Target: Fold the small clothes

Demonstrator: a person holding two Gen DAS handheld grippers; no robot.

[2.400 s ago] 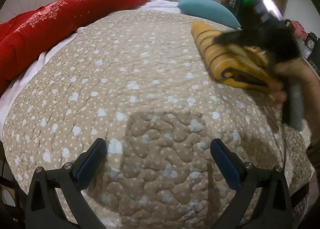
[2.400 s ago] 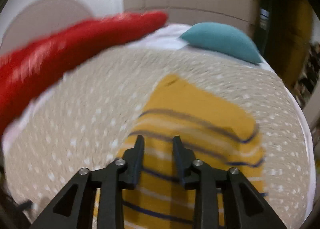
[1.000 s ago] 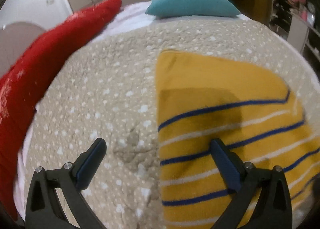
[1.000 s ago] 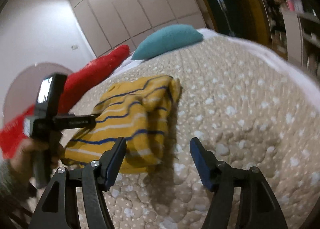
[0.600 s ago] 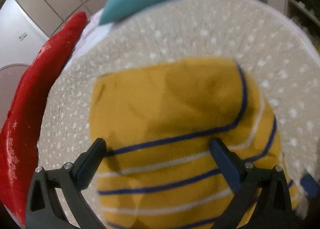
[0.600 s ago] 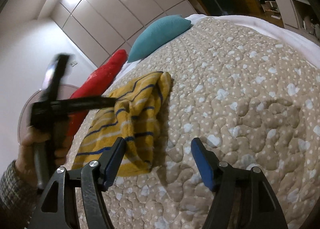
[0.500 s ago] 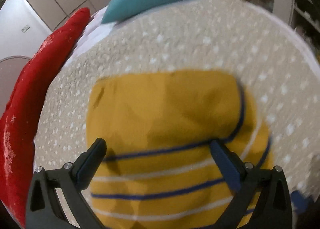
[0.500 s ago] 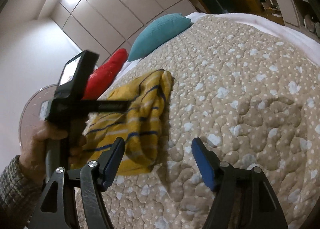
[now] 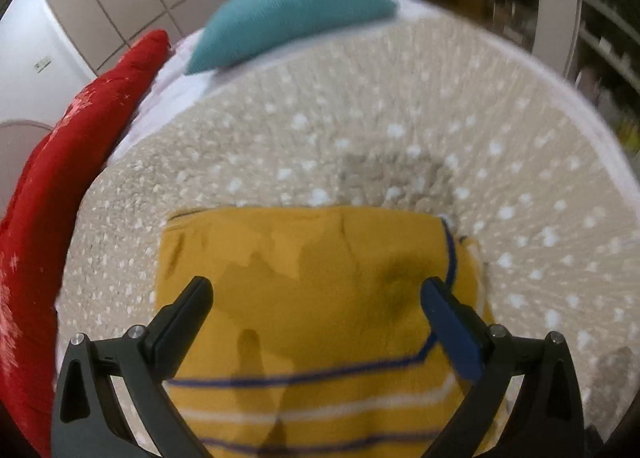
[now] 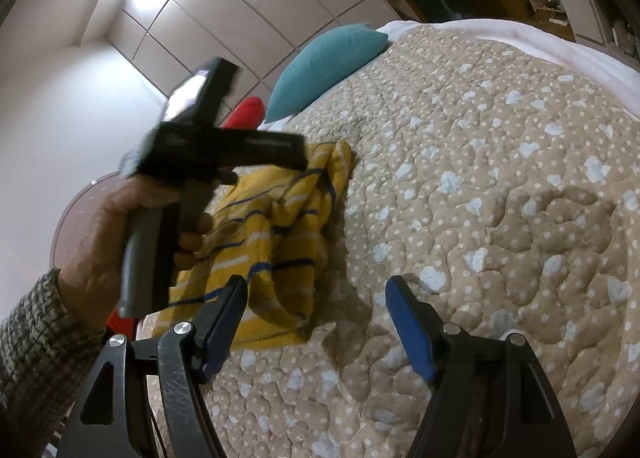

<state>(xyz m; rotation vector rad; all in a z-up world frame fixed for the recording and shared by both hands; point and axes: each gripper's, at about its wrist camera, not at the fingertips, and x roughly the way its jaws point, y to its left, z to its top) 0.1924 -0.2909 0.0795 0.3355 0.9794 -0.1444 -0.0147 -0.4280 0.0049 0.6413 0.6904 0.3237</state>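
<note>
A folded yellow garment with blue and white stripes (image 9: 312, 298) lies on the beige dotted quilt (image 9: 400, 138). My left gripper (image 9: 316, 292) is open and hovers right above it, empty, with its jaws wide apart over the plain yellow part. In the right wrist view the garment (image 10: 280, 226) lies left of centre, and the left gripper's body (image 10: 224, 146) hangs over it in a hand. My right gripper (image 10: 316, 294) is open and empty, low over the quilt (image 10: 500, 198), just to the right of the garment's near edge.
A teal pillow (image 9: 292, 14) lies at the head of the bed; it also shows in the right wrist view (image 10: 328, 62). A long red cushion (image 9: 60, 178) runs along the left side. White sheet edge (image 10: 560, 50) marks the bed's right side. Cupboard doors stand behind.
My left gripper has drawn back along the garment, so more quilt shows beyond its far edge. Seen from the right, it has moved closer over the garment. My right gripper has hardly moved.
</note>
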